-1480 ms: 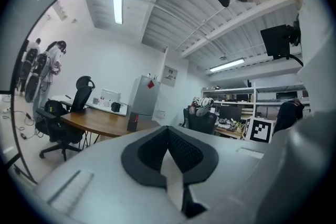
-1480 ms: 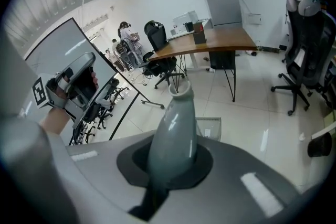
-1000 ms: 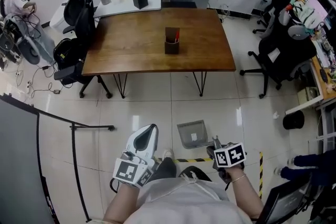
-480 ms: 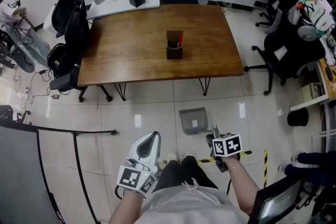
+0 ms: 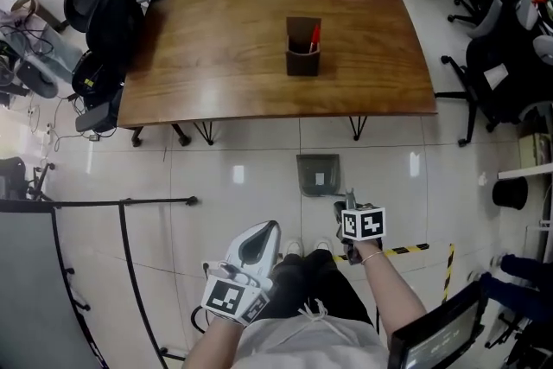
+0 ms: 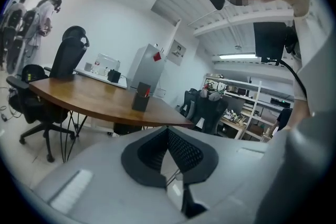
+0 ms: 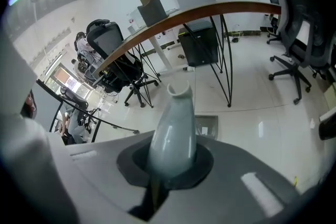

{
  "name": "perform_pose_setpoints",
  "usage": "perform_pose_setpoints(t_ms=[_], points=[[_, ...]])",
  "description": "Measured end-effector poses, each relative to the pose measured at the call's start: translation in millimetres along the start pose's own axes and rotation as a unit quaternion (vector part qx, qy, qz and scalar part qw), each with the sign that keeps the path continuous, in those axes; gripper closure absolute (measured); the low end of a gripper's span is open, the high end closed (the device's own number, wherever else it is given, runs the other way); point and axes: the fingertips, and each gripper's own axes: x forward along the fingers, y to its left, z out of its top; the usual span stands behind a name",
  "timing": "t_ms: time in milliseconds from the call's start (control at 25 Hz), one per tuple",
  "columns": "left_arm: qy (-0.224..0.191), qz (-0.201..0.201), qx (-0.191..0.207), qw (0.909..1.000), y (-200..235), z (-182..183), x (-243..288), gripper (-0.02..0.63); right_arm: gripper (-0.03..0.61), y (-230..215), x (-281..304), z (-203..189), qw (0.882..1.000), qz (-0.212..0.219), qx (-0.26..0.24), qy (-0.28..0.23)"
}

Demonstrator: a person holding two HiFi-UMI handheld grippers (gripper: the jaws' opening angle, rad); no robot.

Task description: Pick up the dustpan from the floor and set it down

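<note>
- The left gripper (image 5: 270, 227) hangs beside the person's left thigh, pointing forward; its own view shows the dark pads meeting in a closed V with nothing between them, so it is empty and idle
- The right gripper (image 5: 349, 205) is out in front of the person's right foot, its marker cube facing up; in its own view the jaws are closed tight around a pale grey handle (image 7: 176, 128), which rises out of them and ends in a notched tip
- A strip of yellow-and-black tape (image 5: 397, 251) runs along the tiles just to the right of that gripper
- The dustpan (image 5: 318, 174) lies just ahead of the right gripper on the glossy floor tiles, between the person and the table edge; its grey pan (image 7: 209, 126) shows below the handle in the right gripper view, mouth turned toward the table
- Whether the pan rests on the tiles or hangs just clear of them cannot be told from these views
- Beyond it stands the wooden table (image 5: 216, 56), bearing a dark pen holder (image 5: 302, 56); a black office chair (image 5: 108, 13) sits at the table's far left end
- Judged progress: the grasp on the handle is made, so the reach is done; the lift is not plainly shown, and carrying the dustpan and setting it down remain, the right gripper needing to keep its hold until the pan is placed
</note>
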Motion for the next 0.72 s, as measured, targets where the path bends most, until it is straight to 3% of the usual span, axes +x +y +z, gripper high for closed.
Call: perform_pose_setpoints(t_ms=[160,280,360,440,480,720], points=[[0.004,0.007,-0.008,0.9999,10,-15,6,0.600,0.577,13,14,-2,1.000,0.002,-0.024,-0.003],[0.003,0.011,-0.017,0.9998,13,-18,9,0.601,0.572,2,18,-6,0.997,-0.061,-0.048,0.027],[0.003,0.008,-0.022,0.9997,11,-16,8,0.600,0.441,-1,21,-8,0.993,-0.081,-0.073,0.041],[0.007,0.000,-0.014,0.9999,5,-13,7,0.601,0.033,0,22,-2,0.994,-0.077,-0.071,0.033],[0.009,-0.005,-0.008,0.9999,2,-12,7,0.600,-0.006,-1,22,0,0.994,-0.078,-0.066,0.032],[0.004,-0.018,-0.005,0.9998,-8,6,-3,0.600,-0.006,-2,-8,-8,0.992,-0.100,-0.068,0.032]])
